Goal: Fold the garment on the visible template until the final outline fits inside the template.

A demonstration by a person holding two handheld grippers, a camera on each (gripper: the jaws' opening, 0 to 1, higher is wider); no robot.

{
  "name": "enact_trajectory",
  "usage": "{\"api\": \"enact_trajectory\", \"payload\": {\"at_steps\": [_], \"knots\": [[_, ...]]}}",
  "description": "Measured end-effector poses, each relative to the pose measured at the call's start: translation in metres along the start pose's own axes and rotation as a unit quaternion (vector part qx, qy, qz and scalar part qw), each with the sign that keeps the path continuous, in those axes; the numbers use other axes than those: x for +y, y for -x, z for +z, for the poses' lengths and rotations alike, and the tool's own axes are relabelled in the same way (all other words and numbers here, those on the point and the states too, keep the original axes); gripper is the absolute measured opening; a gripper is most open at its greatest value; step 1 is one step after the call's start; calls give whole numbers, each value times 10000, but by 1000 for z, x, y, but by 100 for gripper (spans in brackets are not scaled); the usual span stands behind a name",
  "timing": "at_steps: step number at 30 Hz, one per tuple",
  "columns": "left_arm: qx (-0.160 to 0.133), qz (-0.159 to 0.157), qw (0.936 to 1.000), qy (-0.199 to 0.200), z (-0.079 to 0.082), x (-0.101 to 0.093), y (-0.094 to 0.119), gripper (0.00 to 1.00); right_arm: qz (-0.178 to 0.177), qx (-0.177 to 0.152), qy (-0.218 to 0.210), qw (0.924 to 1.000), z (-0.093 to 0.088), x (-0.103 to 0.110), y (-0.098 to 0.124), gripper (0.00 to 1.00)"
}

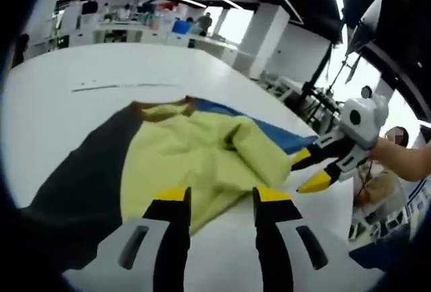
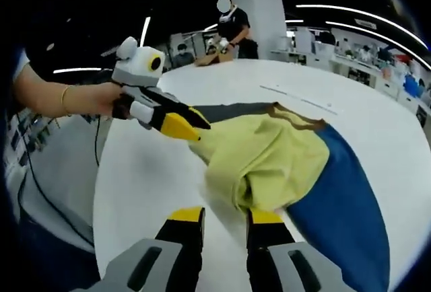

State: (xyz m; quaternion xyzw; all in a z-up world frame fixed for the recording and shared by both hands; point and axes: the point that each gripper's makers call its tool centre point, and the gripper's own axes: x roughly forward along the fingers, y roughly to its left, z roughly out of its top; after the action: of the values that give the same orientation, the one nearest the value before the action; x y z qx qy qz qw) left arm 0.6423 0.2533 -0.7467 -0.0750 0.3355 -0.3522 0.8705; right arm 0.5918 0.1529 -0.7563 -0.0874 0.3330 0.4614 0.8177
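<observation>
Yellow garment [image 1: 195, 161] lies crumpled across the blue-and-black template [image 1: 81, 184].

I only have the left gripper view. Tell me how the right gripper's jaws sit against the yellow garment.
Observer: The right gripper is open. The yellow garment has its edge lying at one tip, not clearly between the two.
Operator: Report how much blue shows on that side.
Observer: The blue mat is a broad bare area running down beside the right gripper.
Operator: Check what is behind my gripper.
Observer: A person stands at the far edge of the table, beyond the left gripper.
</observation>
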Motion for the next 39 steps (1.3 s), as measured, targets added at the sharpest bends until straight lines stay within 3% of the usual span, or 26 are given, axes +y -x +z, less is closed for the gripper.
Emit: {"api": "enact_trajectory", "payload": {"at_steps": [13,21,28,39], "knots": [[184,-241,9992,276,-8,-5,-22,21,-87,-144,-186,9997,-8,-10,-13,12],[126,-291,9992,262,-4,-7,-23,3,-180,-215,-157,9995,-7,-13,-18,0],[-83,-262,9995,133,9,-10,-10,1,-148,-430,-343,9984,2,-11,-7,0],[-458,-152,9988,-62,41,-14,29,1,-314,-633,-231,9972,22,-7,24,0]]}}
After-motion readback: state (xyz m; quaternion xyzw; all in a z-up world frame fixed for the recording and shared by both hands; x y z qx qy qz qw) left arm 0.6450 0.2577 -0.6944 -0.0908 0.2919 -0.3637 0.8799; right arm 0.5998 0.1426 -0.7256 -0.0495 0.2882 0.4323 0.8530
